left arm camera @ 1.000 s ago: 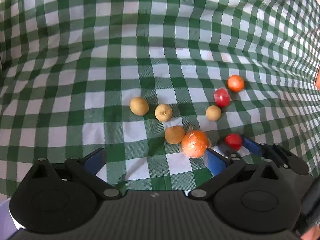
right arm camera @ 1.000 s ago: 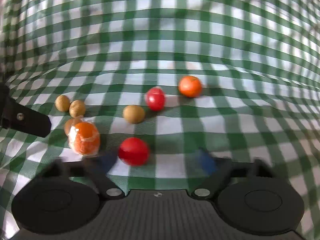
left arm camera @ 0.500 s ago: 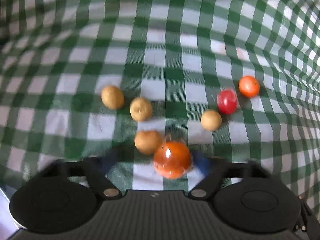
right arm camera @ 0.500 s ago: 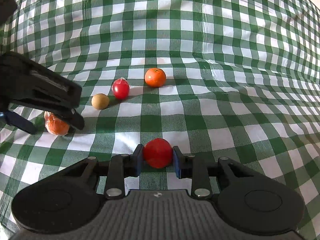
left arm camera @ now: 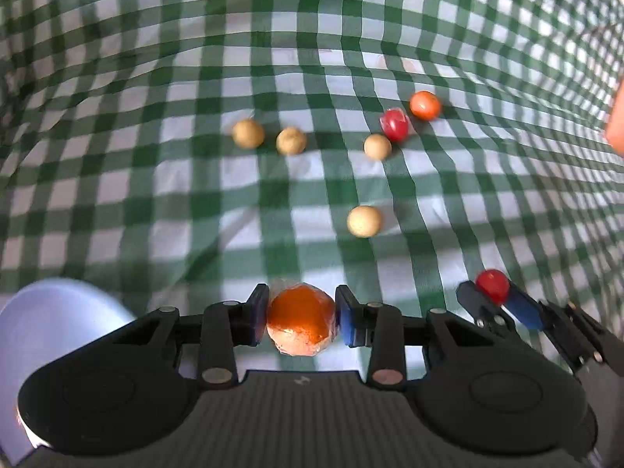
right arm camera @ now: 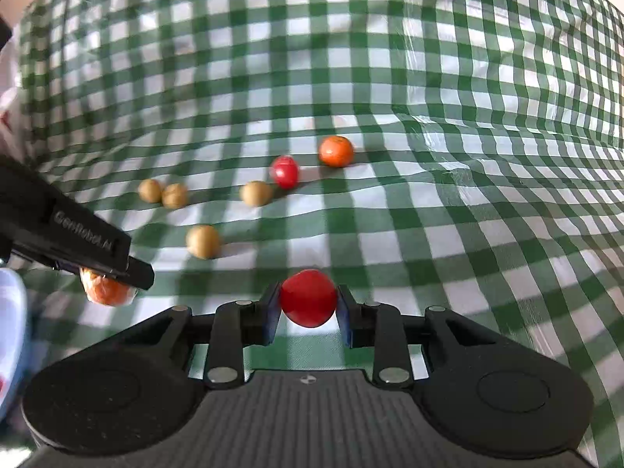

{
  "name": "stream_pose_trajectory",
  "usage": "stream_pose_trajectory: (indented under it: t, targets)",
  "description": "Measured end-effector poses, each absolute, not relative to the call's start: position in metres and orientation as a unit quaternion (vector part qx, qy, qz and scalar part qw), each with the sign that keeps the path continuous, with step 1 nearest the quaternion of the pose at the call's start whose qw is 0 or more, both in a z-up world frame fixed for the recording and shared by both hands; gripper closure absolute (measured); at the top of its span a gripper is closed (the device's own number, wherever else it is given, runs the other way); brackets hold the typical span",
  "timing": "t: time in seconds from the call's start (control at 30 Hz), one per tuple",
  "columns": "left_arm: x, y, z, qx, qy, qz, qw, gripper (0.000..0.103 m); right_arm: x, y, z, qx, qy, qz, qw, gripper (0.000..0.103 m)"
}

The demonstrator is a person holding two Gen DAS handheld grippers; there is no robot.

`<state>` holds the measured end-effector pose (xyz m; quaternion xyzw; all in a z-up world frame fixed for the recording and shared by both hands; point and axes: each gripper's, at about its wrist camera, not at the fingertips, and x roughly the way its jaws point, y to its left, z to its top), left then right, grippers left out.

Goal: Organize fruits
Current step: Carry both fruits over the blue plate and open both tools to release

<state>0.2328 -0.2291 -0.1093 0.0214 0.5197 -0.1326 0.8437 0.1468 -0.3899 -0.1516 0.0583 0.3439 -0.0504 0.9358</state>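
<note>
The left tool (right arm camera: 105,269) reads "GenRobot.AI", blurred.

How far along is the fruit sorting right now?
Nothing looks sorted yet. In hand: the left gripper is clamped on a wrapped orange, the right gripper on a red fruit. Left on the cloth: four tan fruits, another red one and an orange.

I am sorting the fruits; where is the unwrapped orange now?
In the right wrist view, the unwrapped orange lies on the checked cloth, farthest back, just right of a red fruit.

Green-white checked cloth (left arm camera: 312,58); blue tong pads (left arm camera: 345,318).
</note>
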Motion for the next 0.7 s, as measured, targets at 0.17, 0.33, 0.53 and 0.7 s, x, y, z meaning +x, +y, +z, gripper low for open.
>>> stream_pose_trajectory:
  t: [0.17, 0.33, 0.53, 0.7]
  targets:
    - [0.187, -0.176, -0.085, 0.032, 0.512, -0.12, 0.85, 0.062, 0.107, -0.346, -0.126, 0.041, 0.342, -0.018, 0.939, 0.072]
    - [0.15, -0.12, -0.066, 0.033, 0.505, -0.096, 0.857, 0.062, 0.077, -0.297, -0.108, 0.037, 0.343, 0.022, 0.939, 0.072]
    - [0.111, -0.055, -0.043, 0.019, 0.494, -0.069, 0.867, 0.062, 0.037, -0.232, -0.074, 0.035, 0.333, 0.075, 0.939, 0.072]
    - [0.088, -0.018, -0.035, 0.011, 0.484, -0.053, 0.873, 0.062, 0.023, -0.186, -0.054, 0.024, 0.325, 0.119, 0.938, 0.072]
